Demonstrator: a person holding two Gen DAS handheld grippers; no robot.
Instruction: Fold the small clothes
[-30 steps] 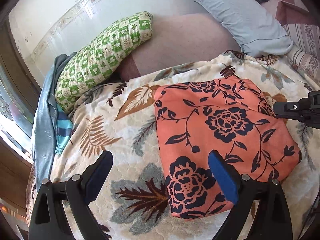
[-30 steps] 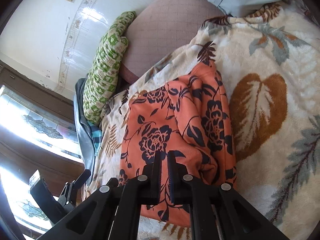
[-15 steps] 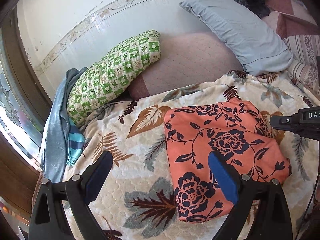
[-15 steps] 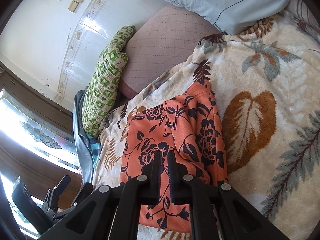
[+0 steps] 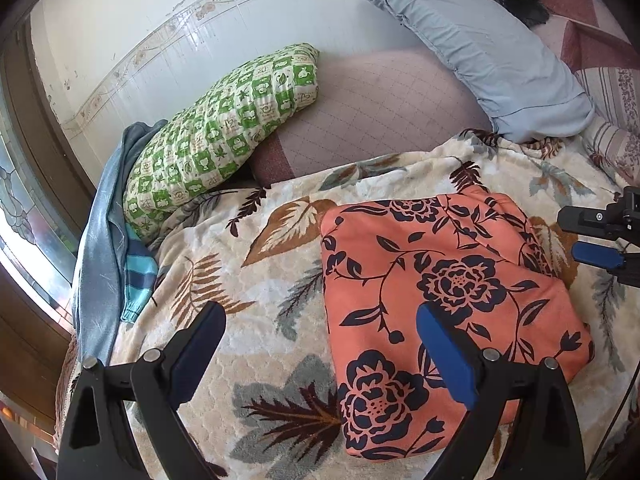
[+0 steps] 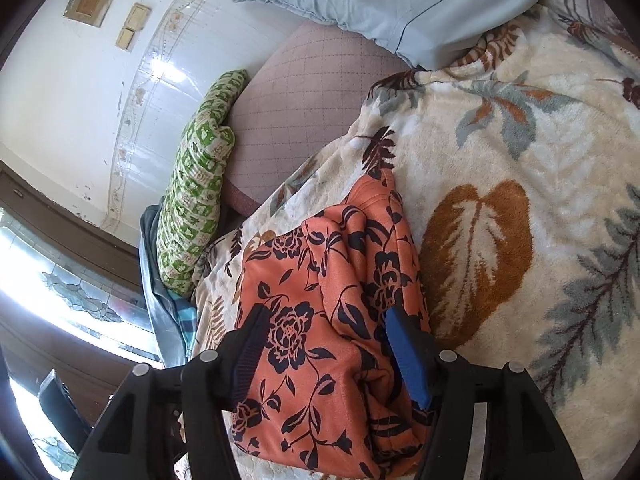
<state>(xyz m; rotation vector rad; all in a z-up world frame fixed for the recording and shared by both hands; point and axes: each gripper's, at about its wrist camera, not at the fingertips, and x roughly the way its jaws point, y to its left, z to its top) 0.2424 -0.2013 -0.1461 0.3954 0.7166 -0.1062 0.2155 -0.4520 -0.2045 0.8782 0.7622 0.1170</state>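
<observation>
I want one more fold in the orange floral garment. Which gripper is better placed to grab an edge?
Probably the right gripper: it is open with its fingers over the orange floral garment. The left gripper, also open, hovers mostly over the leaf-print blanket.

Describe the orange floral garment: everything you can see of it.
The orange garment is soft, slightly fuzzy-looking fabric printed with dark navy roses, leaves and vines. It lies folded into a thick, roughly rectangular bundle on the leaf-patterned blanket, with bunched folds and layered edges along its right side. Both grippers are open above it: the left gripper over its near-left corner, the right gripper straddling its near edge. Neither visibly clamps the cloth.
</observation>
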